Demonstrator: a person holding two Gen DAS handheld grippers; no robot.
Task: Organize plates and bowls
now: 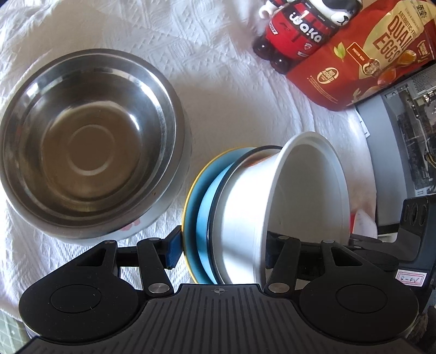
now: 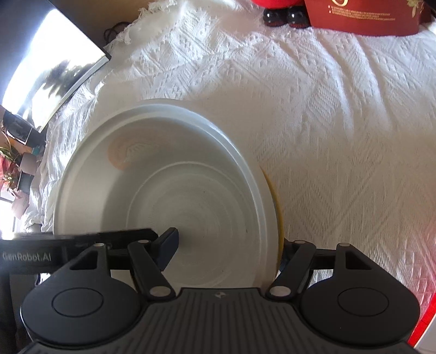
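Left hand-held gripper (image 1: 220,253): closed across a nested stack tipped on its side; its blue left pad (image 1: 174,249) presses the yellow-rimmed outer piece, and the right finger is hidden behind the white bowl's rim.
Held stack: a white bowl (image 1: 286,204) with its mouth turned right, seated in a dark-rimmed bowl (image 1: 218,207), then a blue dish (image 1: 203,212), then a yellow-rimmed plate (image 1: 190,196) outermost.
Right hand-held gripper (image 2: 226,253): jaws part-way in, gripping the same stack from the open side; its left finger (image 2: 167,246) sits inside the white bowl (image 2: 169,196), the right finger is behind the rim beside a sliver of yellow edge (image 2: 276,201). Whether the inner pad presses the wall, I cannot tell.
Steel bowl (image 1: 87,141): left of the held stack, upright on the surface, apart from it.
Surface (image 2: 327,122): covered by a white textured cloth under the stack.
Red pouch (image 1: 381,54): printed "quail eggs", beyond and right of the stack, at the far edge.
Red bottle (image 1: 297,35): lying beside the pouch, just left of it, with a black-and-white figurine (image 1: 335,11) above it.
Dark equipment (image 1: 408,114): right of the stack, past the cloth's edge.
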